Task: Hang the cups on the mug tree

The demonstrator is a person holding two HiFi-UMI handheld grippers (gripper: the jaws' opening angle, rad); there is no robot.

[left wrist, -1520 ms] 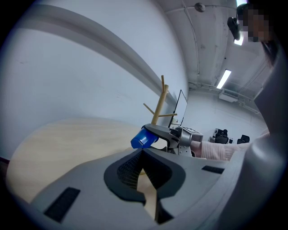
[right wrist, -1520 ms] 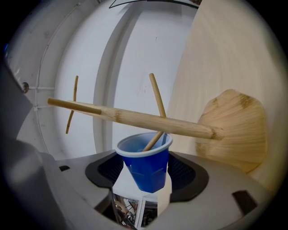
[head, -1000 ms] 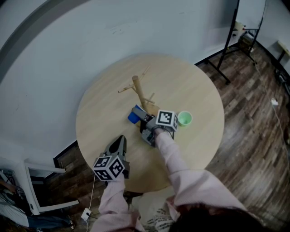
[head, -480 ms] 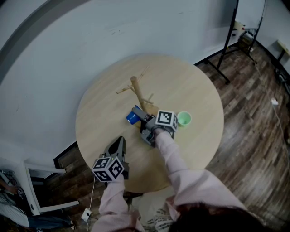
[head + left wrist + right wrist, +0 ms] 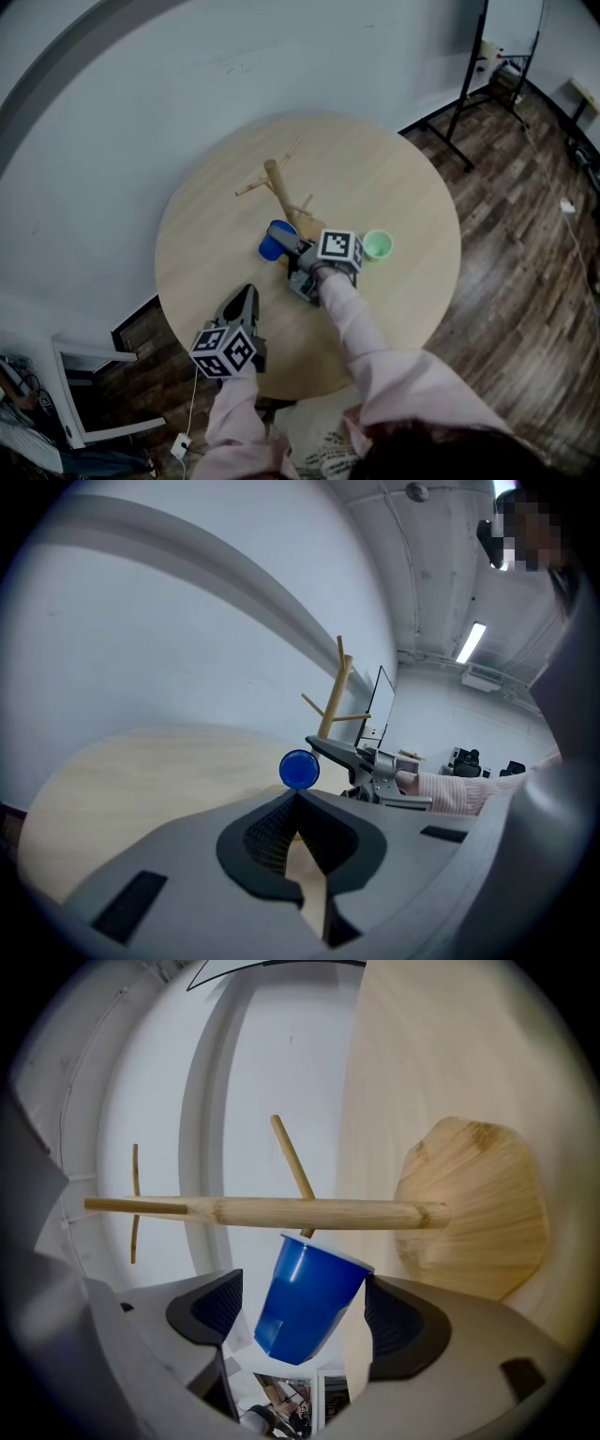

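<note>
Right gripper view shows your right tool [image 5: 302,1288] with jaws that have just been opening, now apart around the blue cup [image 5: 306,1314]. The cup hangs tilted on a peg of the mug tree [image 5: 281,1211], probably being let go. Your left tool [image 5: 298,801] rests closed and empty. Two cups, one tree: the green cup [image 5: 378,245] stands on the surface [image 5: 403,159].

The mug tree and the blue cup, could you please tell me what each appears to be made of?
Mug tree: likely bamboo or light wood, matte; pale tan with ring-like joints and grain on its base. Blue cup: probably plastic, smooth with slight sheen; uniform colour, thin rim.
</note>
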